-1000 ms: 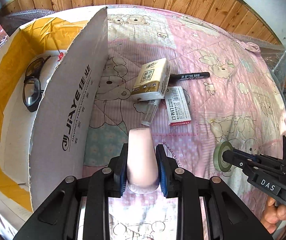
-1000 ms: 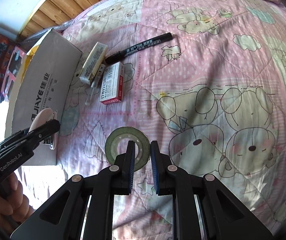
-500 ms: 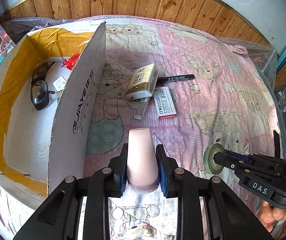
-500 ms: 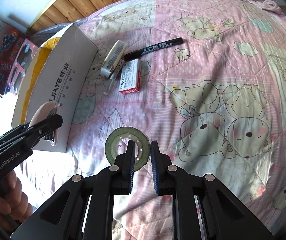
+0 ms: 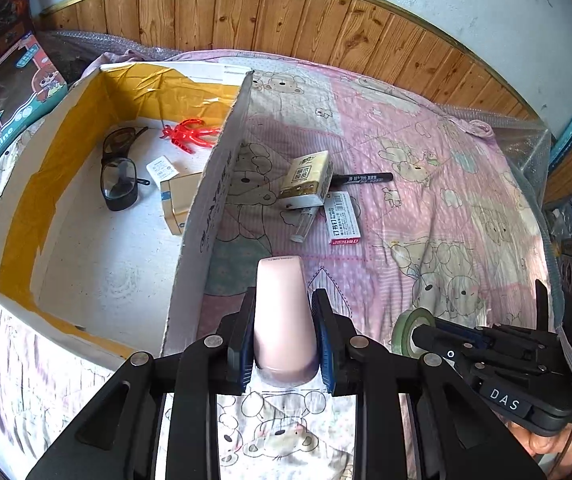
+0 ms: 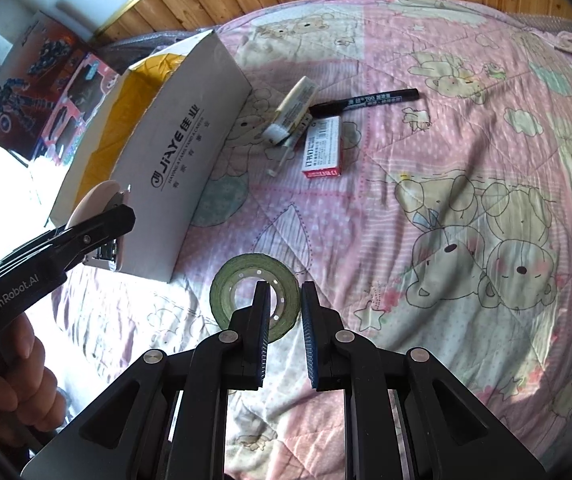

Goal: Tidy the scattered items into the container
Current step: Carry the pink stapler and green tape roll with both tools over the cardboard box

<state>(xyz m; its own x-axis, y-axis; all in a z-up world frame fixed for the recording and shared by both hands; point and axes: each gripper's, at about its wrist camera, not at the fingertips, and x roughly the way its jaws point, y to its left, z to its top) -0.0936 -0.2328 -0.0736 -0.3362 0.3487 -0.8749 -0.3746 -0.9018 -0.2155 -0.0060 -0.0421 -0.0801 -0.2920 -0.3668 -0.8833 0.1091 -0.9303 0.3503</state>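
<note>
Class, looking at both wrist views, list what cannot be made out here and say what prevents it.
- Brown carton in the box, left view: partly hidden by the box wall.
- Clear vial: its top lies under the tissue pack.
- Marker label, right view: too small.
- Green tape roll, left view: mostly hidden by the right gripper.

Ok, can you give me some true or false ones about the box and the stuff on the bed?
1. The glasses lie inside the box. True.
2. The left gripper is empty. False: its fingers are shut on a pink stapler.
3. The marker is in the box. False: it lies on the blanket, outside the box.
4. The right gripper holds the green tape. True: one finger is through the roll's hole, the other outside.
5. A red toy is in the box. True.
</note>
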